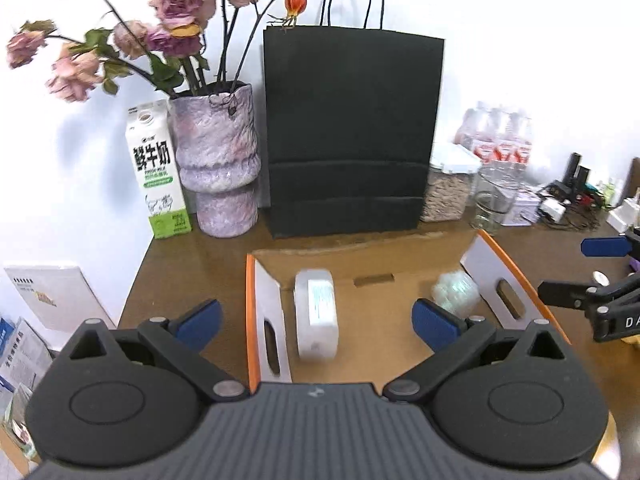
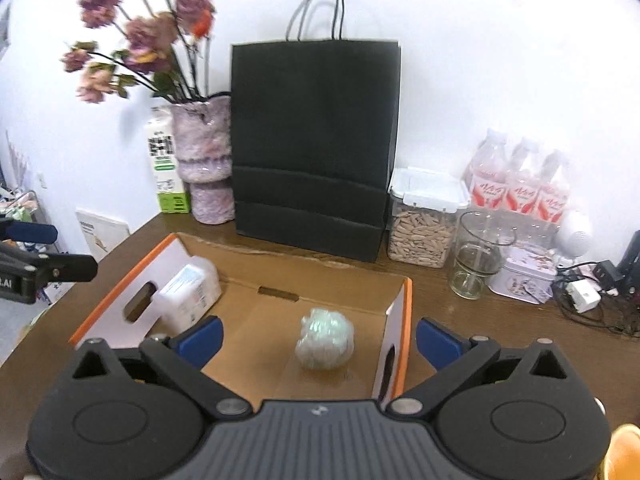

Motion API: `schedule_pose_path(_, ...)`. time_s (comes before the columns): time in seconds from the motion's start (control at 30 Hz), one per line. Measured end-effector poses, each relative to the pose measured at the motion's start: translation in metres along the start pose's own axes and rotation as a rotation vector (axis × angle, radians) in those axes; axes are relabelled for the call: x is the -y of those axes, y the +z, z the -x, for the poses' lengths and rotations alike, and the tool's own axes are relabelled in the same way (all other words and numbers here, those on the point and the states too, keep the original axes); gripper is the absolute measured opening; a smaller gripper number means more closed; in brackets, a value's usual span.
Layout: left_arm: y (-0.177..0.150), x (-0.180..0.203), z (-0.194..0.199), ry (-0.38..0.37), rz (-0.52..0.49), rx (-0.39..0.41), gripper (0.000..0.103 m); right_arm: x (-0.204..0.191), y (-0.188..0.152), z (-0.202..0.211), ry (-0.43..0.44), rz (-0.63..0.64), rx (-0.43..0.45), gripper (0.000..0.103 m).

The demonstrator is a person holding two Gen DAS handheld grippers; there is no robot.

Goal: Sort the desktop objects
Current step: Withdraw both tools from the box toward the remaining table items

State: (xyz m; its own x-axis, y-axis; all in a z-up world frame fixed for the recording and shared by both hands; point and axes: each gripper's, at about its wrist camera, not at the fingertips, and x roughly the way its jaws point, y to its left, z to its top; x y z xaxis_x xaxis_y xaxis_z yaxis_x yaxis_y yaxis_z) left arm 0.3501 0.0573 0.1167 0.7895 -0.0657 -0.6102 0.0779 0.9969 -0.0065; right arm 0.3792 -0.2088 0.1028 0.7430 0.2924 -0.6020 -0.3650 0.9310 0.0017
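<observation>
An open cardboard box [image 1: 376,280] with orange-edged flaps lies on the brown table; it also shows in the right wrist view [image 2: 256,312]. Inside lie a white bottle [image 1: 316,314] on its side at the left, also seen in the right wrist view [image 2: 188,294], and a pale crumpled plastic ball [image 1: 456,292] at the right, central in the right wrist view [image 2: 325,338]. My left gripper [image 1: 316,322] is open and empty above the bottle. My right gripper [image 2: 318,338] is open and empty above the ball, and shows at the left wrist view's right edge [image 1: 576,270].
A black paper bag [image 1: 348,132] stands behind the box, with a vase of dried flowers [image 1: 218,164] and a milk carton [image 1: 158,172] to its left. A jar of seeds [image 2: 424,224], a glass [image 2: 476,256], bottles [image 2: 520,184], a tin [image 2: 524,272] and cables [image 2: 592,296] are at the right.
</observation>
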Motion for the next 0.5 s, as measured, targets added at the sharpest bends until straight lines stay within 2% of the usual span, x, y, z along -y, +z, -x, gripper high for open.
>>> schedule_pose_path(0.1,-0.021,-0.004,0.021,-0.020,0.020,0.004,0.103,-0.007,-0.019,0.027,0.003,0.020,0.024,0.103)
schedule_pose_path(0.37,-0.092,-0.007,0.062,-0.009,0.040,0.016,0.103,-0.029,-0.086,0.086,-0.012,0.040,0.087,0.103)
schedule_pose_path(0.5,-0.127,-0.009,0.083,0.011,0.064,0.056,0.103,-0.041,-0.124,0.109,-0.044,0.054,0.119,0.103)
